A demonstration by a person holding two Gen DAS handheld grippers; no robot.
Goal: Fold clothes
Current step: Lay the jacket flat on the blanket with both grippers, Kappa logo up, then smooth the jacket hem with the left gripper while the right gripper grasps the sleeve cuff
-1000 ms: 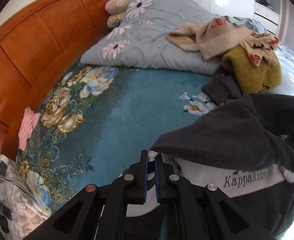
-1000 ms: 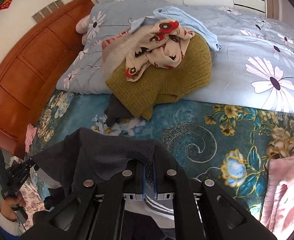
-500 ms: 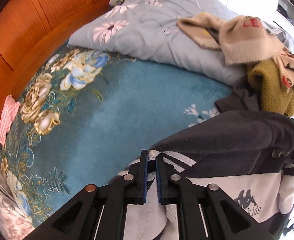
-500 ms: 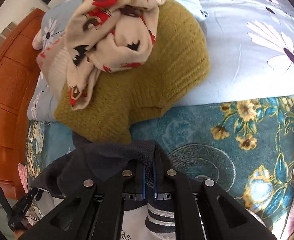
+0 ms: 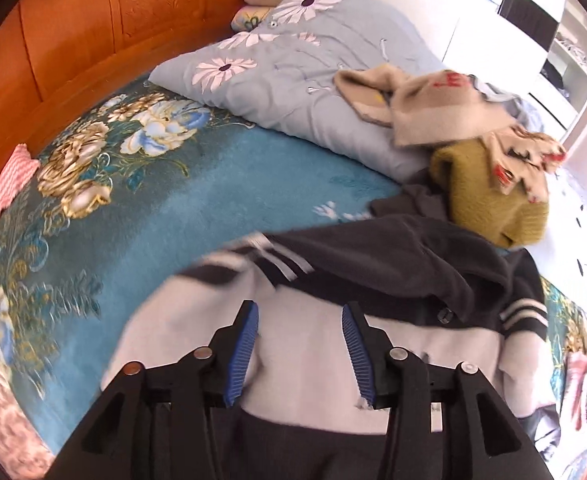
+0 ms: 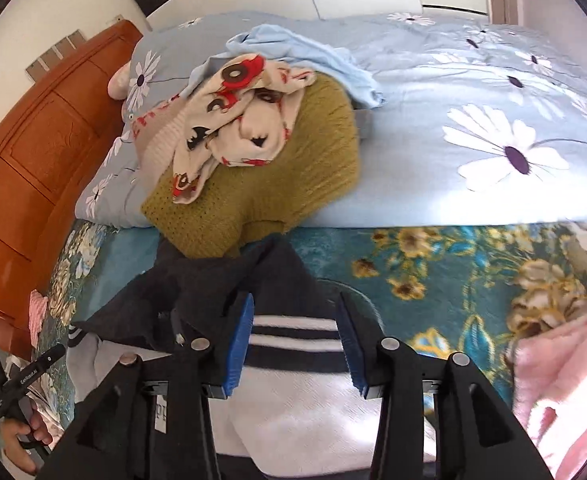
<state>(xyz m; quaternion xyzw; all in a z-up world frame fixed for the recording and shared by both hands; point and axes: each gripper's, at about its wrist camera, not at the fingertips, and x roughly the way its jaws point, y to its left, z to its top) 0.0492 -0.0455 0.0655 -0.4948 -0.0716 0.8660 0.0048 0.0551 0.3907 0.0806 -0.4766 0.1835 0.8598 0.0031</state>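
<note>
A black and white jacket [image 5: 393,276] with striped cuffs lies on the teal floral bedspread [image 5: 197,216], its dark hood folded over the white body. My left gripper [image 5: 299,312] is open just above the jacket's white part, holding nothing. My right gripper [image 6: 293,304] is open over the jacket's striped black and white band [image 6: 293,344], holding nothing. The jacket also shows in the right wrist view [image 6: 197,284]. The left gripper's handle [image 6: 13,376] shows at the lower left of the right wrist view.
A pile of unfolded clothes lies behind the jacket: a mustard knit sweater [image 6: 261,192], a cream patterned garment [image 6: 237,112], a beige sweater [image 5: 421,108]. A light blue daisy quilt [image 6: 473,128], a wooden headboard [image 5: 93,32], and pink fabric [image 6: 553,384] bound the area.
Both grippers have opened and let go of the jacket. It has dropped onto the bedspread, with the dark part folded over the white body.
</note>
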